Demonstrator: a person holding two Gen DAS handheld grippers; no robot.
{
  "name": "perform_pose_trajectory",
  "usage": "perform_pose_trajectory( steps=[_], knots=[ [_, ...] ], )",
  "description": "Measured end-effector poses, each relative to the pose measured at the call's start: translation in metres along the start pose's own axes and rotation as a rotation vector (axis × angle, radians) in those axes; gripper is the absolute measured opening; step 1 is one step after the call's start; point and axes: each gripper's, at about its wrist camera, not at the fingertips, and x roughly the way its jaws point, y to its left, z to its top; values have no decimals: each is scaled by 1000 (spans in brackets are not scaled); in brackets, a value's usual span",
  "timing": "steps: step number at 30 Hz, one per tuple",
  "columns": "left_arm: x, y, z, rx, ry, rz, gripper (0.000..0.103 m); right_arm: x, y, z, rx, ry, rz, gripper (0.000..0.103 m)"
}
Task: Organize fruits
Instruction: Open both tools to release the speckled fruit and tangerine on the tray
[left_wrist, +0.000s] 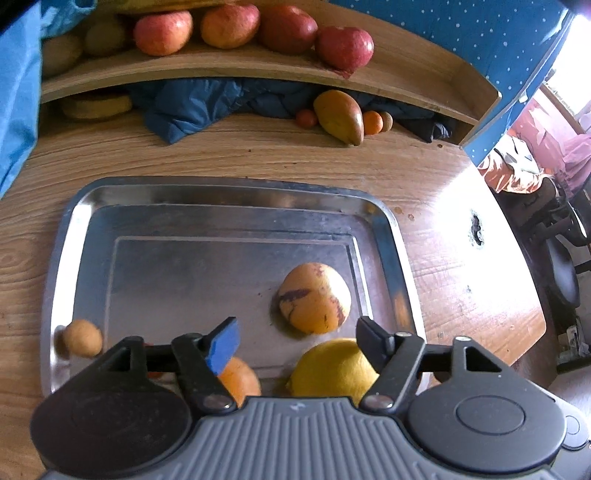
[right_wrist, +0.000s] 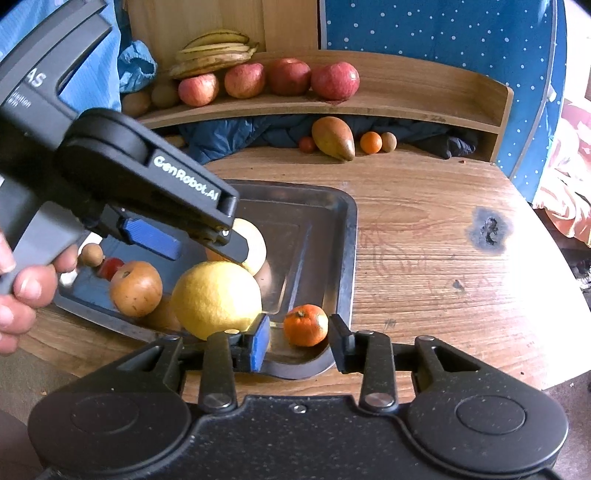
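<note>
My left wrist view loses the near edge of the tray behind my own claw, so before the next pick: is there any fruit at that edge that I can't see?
Observer: Yes. A small mandarin lies in the corner of the tray nearest the right claw. It sits between that claw's open fingers, not gripped.
Operator: Anything hidden on the far left side, near the little brown ball?
Observer: A small red fruit lies in the tray between that brown ball and a bigger russet fruit.
</note>
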Motion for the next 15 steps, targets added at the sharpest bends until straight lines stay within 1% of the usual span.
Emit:
perform_pose_trajectory(
  steps=[5,8,11,12,15],
  knots=[
    [-20,6,-9,-8,-24,12,81,-10,2,-1,2,-22,13,44],
    [-31,10,-13,-13,-36,25,85,-16,4,-3,4,-32,23,50],
    [-42,15,-20,-12,-44,43,89,-20,6,-3,11,-38,35,56],
    [-45,17,-21,-11,-42,49,92,-21,7,-3,12,-39,40,58],
    [-53,24,-28,0,-27,70,96,-24,11,-4,14,-40,59,67]
  ],
)
